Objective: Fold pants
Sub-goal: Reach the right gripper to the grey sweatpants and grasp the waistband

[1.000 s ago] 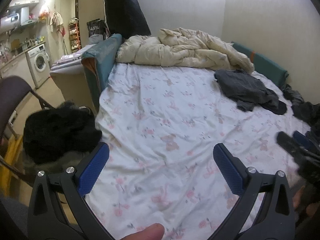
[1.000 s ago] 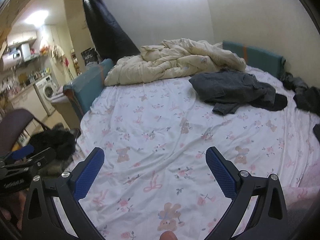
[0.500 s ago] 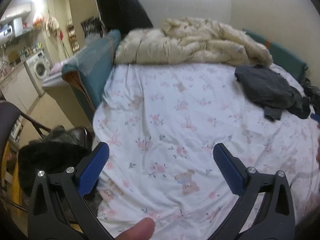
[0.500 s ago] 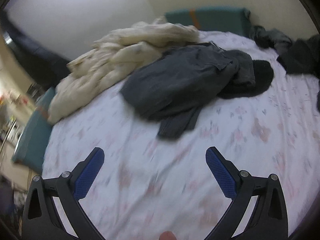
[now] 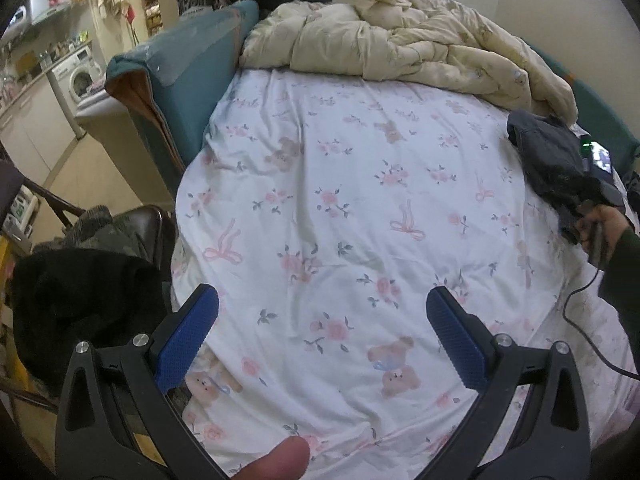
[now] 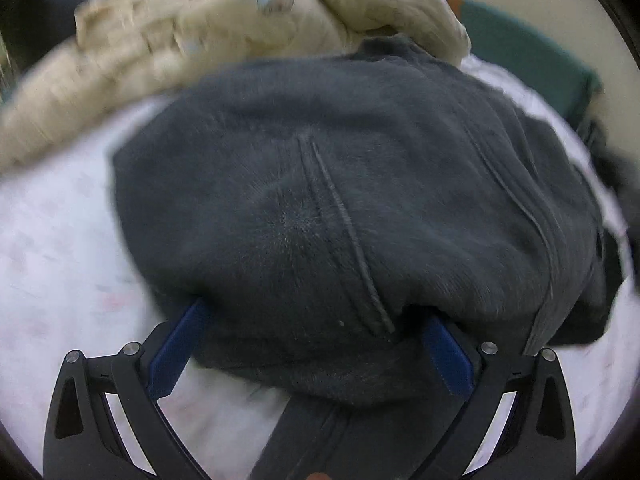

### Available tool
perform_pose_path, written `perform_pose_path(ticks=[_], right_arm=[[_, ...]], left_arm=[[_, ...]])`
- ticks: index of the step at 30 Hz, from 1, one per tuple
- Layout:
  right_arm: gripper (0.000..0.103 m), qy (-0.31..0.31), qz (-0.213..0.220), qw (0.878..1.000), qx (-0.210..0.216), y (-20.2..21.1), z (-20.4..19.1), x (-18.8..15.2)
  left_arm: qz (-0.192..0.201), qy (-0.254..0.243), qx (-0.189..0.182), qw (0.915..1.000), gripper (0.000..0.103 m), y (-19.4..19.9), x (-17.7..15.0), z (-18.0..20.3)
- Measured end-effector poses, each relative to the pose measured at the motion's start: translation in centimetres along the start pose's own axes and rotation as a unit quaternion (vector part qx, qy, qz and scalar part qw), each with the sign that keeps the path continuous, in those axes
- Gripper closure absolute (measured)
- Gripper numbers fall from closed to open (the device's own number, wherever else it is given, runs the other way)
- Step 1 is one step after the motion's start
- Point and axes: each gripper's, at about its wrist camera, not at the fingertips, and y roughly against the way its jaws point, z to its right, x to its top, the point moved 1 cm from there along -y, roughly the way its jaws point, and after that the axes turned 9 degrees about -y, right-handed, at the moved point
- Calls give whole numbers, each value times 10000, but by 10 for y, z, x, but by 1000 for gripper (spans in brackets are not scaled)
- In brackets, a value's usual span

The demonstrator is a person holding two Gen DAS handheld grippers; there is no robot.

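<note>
Left tool (image 5: 322, 326): wide apart, nothing between the blue pads (image 5: 187, 338); hangs over the bare lower middle of the bed, seen in the left wrist view.
Right tool (image 6: 310, 340): spread wide, pushed against the near edge of the pants; dark cloth lies over both blue tips, not pinched. Picture blurred here.
Pants (image 6: 340, 208): dark grey, crumpled in a heap, filling the middle of the right wrist view; two raised seams run down the centre. In the left wrist view only a dark bundle at the right edge (image 5: 548, 160), well apart from the left tool.
Bed (image 5: 340, 200): white sheet with pink flowers, ribbons and small bears, wrinkled; takes most of the left wrist view.
Blanket (image 5: 400, 44): cream colour, bunched at the upper middle of the left wrist view, along the far side of the bed; in the right wrist view at the top (image 6: 200, 32), just behind the pants and touching them.
Hand (image 5: 600, 224): at the right edge of the left wrist view, around a dark handle, with a dark green sleeve (image 5: 624, 276) below it; a thin black cable (image 5: 580, 320) goes down from there over the sheet.
Thumb tip (image 5: 280, 458): bottom middle of the left wrist view, between the arms of the left tool.
Headboard (image 5: 192, 72): teal, padded, at the upper left beside the bed.
Washing machine (image 5: 78, 76): far upper left, under a counter.
Chair (image 5: 80, 272): lower left, beside the bed, with black clothes piled on it.
</note>
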Motion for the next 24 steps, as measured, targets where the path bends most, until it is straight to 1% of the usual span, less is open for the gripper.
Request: perform_pose_path(ticks=[2,3,4,5,6,8,9,10,12,14,17,20,22,23,24], right_arm=[[0,348,-122,9985,-404,-15,-7,-2],[0,513,-153,9972,-525,-18,-12,-3],[4,561,-167,9966,-573,-18,-13,-4],[18,528,-175,9968,-570,-17,-11,-3],[28,432,-167,9977,-490,-10,-9,-4],[74,449,-125,9984,-313,7,-5,-4],[91,462,-90,9988,-162,20,-1,-5],[96,477,-51,9988,-24,33,3,-5],[97,555,114,9980,290,64,7,-11],[97,703,308,9960,457,99,5,-20],[97,705,498,9922,900,152,11,-40],[97,1013,600,9835,1373,206,-2,-74],[97,1213,597,9737,1835,247,-17,-105],[97,1288,574,9688,2036,265,-25,-124],[97,1306,524,9620,2341,286,-33,-147]], left_arm=[[-8,89,-38,10000,0,2,0,-2],[13,122,-32,9999,0,3,0,-4],[32,129,-24,9999,0,5,0,-4],[61,141,-13,9999,0,8,0,-5],[104,158,-6,9998,0,11,0,-6],[222,205,21,9995,0,18,2,-9],[277,242,30,9993,0,22,2,-10],[336,283,9,9990,0,27,3,-11],[439,330,-30,9985,0,35,4,-12],[550,359,-63,9978,0,46,5,-12],[775,446,-123,9959,0,68,2,-14],[1004,485,-212,9935,0,91,-3,-14],[1111,411,-218,9927,0,103,-6,-13],[1161,363,-192,9924,0,109,-8,-13],[1202,320,-147,9921,0,114,-10,-14]])
